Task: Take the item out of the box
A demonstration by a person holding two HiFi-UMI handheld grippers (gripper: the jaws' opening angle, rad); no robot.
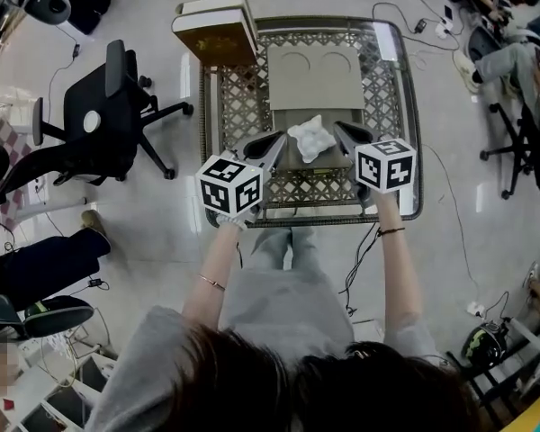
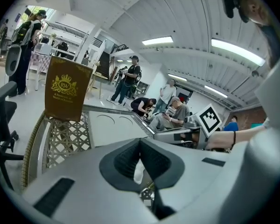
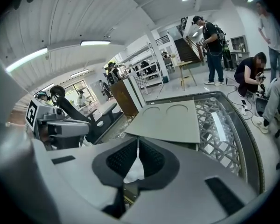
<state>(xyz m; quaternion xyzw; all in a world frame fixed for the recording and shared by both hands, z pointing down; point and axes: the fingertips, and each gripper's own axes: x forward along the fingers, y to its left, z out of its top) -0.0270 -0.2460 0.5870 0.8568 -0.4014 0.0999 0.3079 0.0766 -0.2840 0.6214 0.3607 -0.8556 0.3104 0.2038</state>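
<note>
White crumpled item (image 1: 308, 139), identity unclear

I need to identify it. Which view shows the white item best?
Head view: the crumpled white item shows whole, over the box. The left and right gripper views each show only a white sliver pinched in the jaws.

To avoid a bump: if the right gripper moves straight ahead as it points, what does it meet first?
Right gripper, shut on the wad, would probably meet the grey lid first; depth is unclear.
</note>
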